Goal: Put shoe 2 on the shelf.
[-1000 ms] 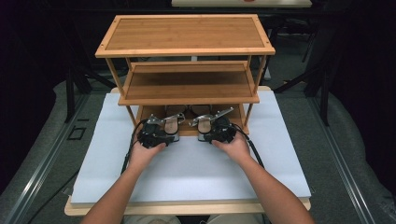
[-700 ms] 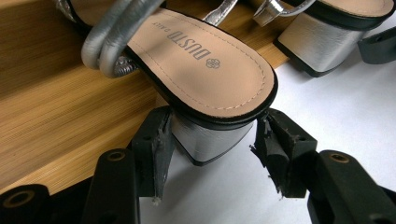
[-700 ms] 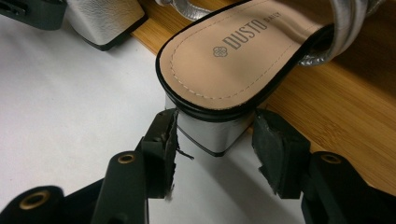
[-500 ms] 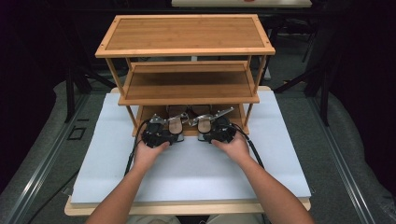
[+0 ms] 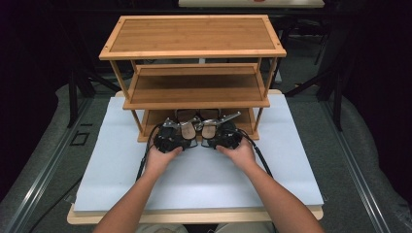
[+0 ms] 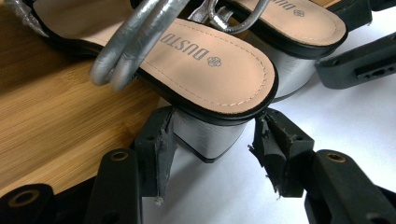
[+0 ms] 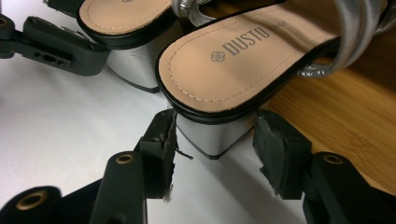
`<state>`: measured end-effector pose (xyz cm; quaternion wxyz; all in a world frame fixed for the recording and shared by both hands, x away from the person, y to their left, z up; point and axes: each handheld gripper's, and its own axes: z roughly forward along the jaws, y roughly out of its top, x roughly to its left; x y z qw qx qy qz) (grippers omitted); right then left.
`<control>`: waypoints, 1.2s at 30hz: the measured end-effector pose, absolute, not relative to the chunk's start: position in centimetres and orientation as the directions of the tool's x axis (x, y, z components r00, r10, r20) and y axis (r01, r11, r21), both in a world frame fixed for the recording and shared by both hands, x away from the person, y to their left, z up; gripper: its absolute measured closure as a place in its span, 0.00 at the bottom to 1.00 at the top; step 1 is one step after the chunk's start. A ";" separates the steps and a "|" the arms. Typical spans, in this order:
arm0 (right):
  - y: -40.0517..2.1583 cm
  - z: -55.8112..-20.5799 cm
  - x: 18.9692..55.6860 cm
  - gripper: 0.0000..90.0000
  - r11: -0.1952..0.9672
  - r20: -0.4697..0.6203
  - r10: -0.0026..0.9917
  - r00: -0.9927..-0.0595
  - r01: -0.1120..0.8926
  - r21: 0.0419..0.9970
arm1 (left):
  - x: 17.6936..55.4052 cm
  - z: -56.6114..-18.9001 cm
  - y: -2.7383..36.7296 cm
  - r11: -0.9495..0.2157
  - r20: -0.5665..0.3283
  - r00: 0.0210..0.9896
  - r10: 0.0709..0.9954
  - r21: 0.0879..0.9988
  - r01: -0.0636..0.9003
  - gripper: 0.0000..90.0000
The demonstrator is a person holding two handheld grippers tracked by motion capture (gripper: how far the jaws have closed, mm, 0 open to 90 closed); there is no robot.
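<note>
From the high view, a three-tier bamboo shelf rack (image 5: pixel 194 73) stood on a white-covered table (image 5: pixel 199 179). The left gripper (image 5: pixel 171 137) and the right gripper (image 5: pixel 224 136) sat side by side at the rack's bottom shelf, where a pair of silver block-heeled sandals poked out from under the middle shelf; that low overhang left little room above them.

In the left gripper view, the left sandal (image 6: pixel 205 65) had its heel jutting past the rack's front edge, over the white surface. The spread jaws flanked the heel, the left pad apparently touching, the right just apart, probably lined up to clamp it.

In the right gripper view, the right sandal (image 7: pixel 243 65) overhung likewise, its heel between spread jaws, not yet clamped.
</note>
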<state>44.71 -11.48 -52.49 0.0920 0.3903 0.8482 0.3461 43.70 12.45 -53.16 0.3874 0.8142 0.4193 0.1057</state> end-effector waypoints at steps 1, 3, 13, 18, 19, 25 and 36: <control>-11.3 -52.5 44.7 0.54 0.459 0.102 0.731 -0.675 0.597 0.657 | 43.7 -53.2 12.4 -0.349 -0.152 0.627 0.764 0.720 0.600 0.53; -11.2 -52.5 44.7 0.54 0.460 0.092 0.738 -0.668 0.598 0.656 | 43.7 -53.2 12.4 -0.348 -0.153 0.627 0.764 0.720 0.600 0.53; -10.8 -52.5 44.8 0.54 0.449 0.108 0.736 -0.668 0.601 0.661 | 43.6 -53.2 12.2 -0.342 -0.156 0.622 0.767 0.721 0.603 0.53; -10.9 -52.5 44.8 0.54 0.442 0.125 0.735 -0.667 0.610 0.658 | 43.7 -53.3 12.4 -0.341 -0.162 0.626 0.763 0.722 0.602 0.53; -10.9 -52.5 44.8 0.54 0.443 0.123 0.735 -0.667 0.609 0.658 | 43.7 -53.3 12.4 -0.339 -0.163 0.625 0.763 0.723 0.602 0.53; -10.9 -52.5 44.8 0.54 0.445 0.123 0.732 -0.670 0.607 0.659 | 43.6 -53.3 12.4 -0.337 -0.165 0.622 0.765 0.722 0.605 0.53; -11.1 -52.3 44.7 0.52 0.436 0.139 0.729 -0.670 0.611 0.661 | 43.3 -53.1 13.2 -0.326 -0.172 0.617 0.768 0.725 0.607 0.53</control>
